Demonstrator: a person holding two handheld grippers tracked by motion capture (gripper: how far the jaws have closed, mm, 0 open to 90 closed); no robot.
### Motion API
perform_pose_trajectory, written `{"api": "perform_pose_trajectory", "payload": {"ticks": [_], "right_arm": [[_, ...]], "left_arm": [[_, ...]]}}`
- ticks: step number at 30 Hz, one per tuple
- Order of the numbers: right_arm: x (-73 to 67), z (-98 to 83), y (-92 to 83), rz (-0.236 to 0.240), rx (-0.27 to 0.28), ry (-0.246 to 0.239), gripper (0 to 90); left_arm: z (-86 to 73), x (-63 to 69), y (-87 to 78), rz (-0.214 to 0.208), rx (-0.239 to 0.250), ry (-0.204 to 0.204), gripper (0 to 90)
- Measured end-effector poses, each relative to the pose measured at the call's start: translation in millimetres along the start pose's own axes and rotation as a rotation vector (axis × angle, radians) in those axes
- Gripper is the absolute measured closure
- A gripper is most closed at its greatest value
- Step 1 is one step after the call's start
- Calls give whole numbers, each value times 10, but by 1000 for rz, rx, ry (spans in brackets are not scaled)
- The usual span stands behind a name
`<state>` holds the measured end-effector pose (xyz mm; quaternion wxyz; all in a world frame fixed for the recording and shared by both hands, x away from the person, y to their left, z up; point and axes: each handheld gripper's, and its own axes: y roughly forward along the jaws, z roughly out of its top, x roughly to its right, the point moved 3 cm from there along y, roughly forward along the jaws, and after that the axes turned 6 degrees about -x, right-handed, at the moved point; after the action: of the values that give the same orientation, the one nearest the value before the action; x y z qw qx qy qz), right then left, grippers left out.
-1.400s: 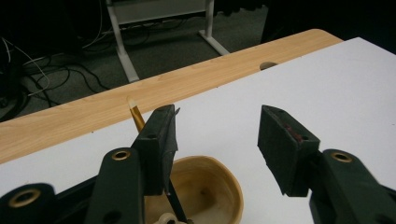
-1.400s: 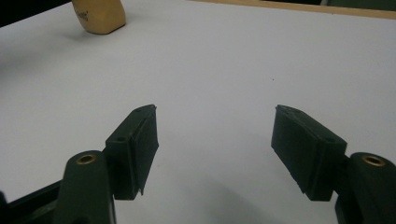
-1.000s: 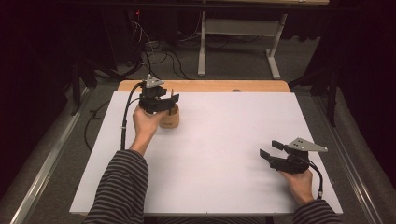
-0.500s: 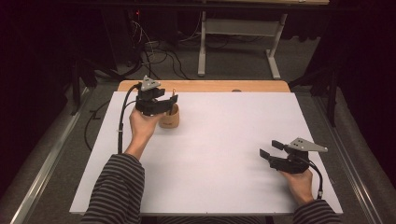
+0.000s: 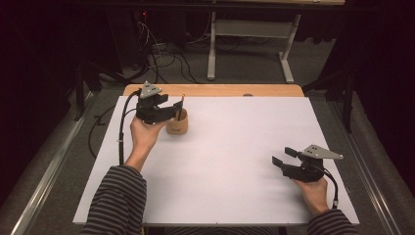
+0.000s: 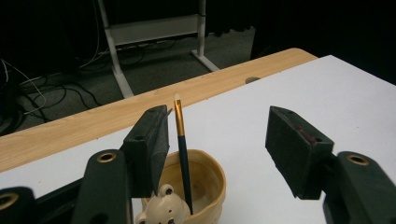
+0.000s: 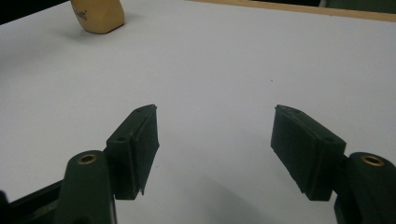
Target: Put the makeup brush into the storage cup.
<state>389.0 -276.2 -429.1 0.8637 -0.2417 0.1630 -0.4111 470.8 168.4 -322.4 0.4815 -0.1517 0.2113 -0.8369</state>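
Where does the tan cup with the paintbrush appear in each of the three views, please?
High view: the tan cup stands at upper left on the white sheet, beside the left gripper.
Left gripper view: bottom centre, the paintbrush upright in it between open jaws.
Right gripper view: top left corner, cut by the edge.
Shared landmark: the wooden table edge behind the sheet.

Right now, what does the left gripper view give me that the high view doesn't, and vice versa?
Left gripper view: a small bear figure on the cup rim, and the brush standing free between the jaws of the left gripper, which have just been opening. High view: the right gripper, open with nothing between its jaws, and striped sleeves. Both: cup, brush, white sheet, wooden table edge.
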Motion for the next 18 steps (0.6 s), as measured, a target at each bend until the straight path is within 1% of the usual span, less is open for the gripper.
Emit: {"api": "perform_pose_trajectory", "payload": {"ticks": [6, 14, 18], "right_arm": [[2, 2, -1, 2, 3, -5, 336], [-1, 3, -1, 3, 3, -3, 335], [-2, 2, 0, 3, 2, -2, 335]], "left_arm": [[-22, -19, -54, 4, 14, -7, 397], [-62, -49, -121, 4, 21, -13, 394], [-75, -70, -153, 10, 16, -11, 391]]}}
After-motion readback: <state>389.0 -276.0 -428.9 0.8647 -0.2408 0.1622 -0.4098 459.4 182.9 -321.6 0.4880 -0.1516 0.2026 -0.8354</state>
